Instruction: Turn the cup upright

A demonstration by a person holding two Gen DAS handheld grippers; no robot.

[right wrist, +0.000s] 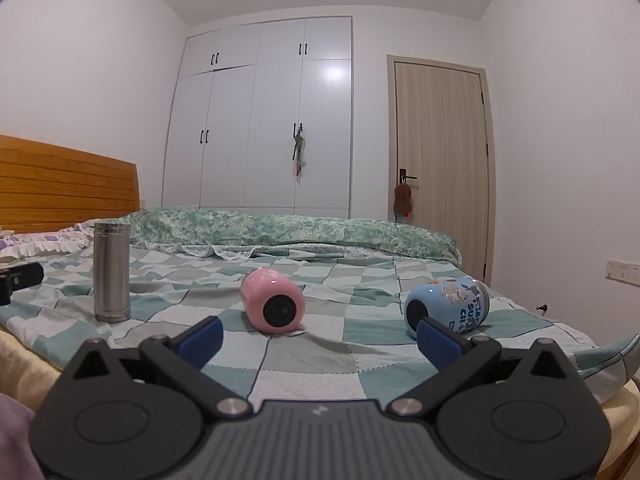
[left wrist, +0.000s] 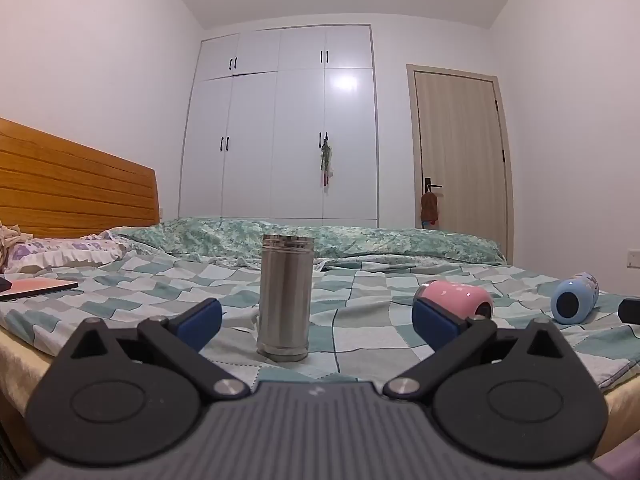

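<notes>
A steel cup (left wrist: pixel 285 297) stands upright on the checked bed sheet (left wrist: pixel 360 340), straight ahead of my open, empty left gripper (left wrist: pixel 316 322). It also shows at the left in the right wrist view (right wrist: pixel 112 272). A pink cup (right wrist: pixel 273 306) lies on its side, its round end facing me, ahead of my open, empty right gripper (right wrist: pixel 320 338). A blue printed cup (right wrist: pixel 446 308) lies on its side just behind the right fingertip (right wrist: pixel 438 342). In the left wrist view the pink cup (left wrist: pixel 456 298) and the blue cup (left wrist: pixel 574 298) lie to the right.
A folded green quilt (right wrist: pixel 296 228) lies across the bed behind the cups. A wooden headboard (left wrist: pixel 76 188) and pillows (left wrist: pixel 60 252) are at the left, with a flat tablet-like object (left wrist: pixel 38 288). A white wardrobe (right wrist: pixel 260 120) and a door (right wrist: pixel 440 152) stand behind.
</notes>
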